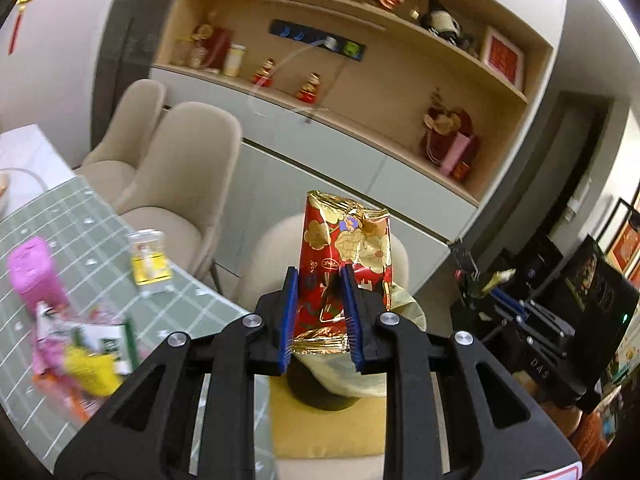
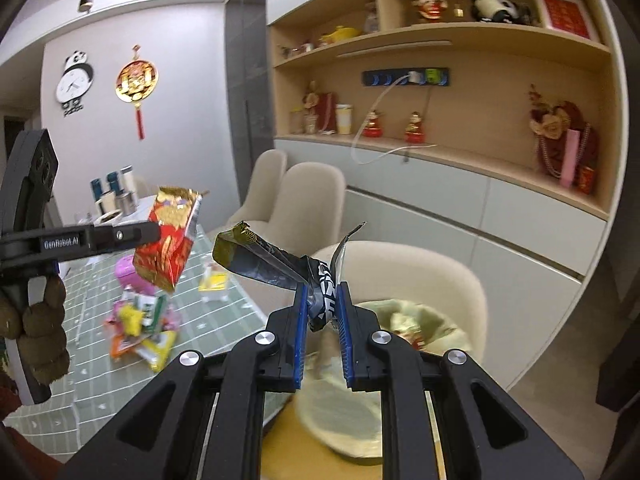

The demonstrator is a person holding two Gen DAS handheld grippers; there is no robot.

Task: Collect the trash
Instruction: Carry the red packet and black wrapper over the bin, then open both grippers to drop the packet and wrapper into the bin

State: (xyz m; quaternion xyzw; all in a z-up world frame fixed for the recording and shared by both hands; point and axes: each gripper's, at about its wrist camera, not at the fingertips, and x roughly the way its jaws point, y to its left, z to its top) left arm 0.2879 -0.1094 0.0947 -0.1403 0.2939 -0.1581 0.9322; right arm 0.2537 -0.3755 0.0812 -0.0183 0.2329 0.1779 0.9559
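Note:
My left gripper (image 1: 320,276) is shut on a red and gold snack wrapper (image 1: 344,240) that stands up between its blue pads, held above a bin lined with a pale yellow bag (image 1: 360,376). The right wrist view shows that same red wrapper (image 2: 168,240) in the left gripper (image 2: 158,230) at the left. My right gripper (image 2: 322,296) is shut on a crumpled black and silver wrapper (image 2: 272,260), just above the lined bin (image 2: 424,320) on a cream chair. More wrappers (image 1: 80,348) lie piled on the green checked tablecloth (image 1: 60,216).
On the table stand a pink container (image 1: 34,276) and a small clear yellow box (image 1: 149,260). Cream chairs (image 1: 184,168) line the table's far side before a shelf cabinet (image 1: 360,80). A person's gloved hand (image 2: 36,320) holds the left gripper's handle.

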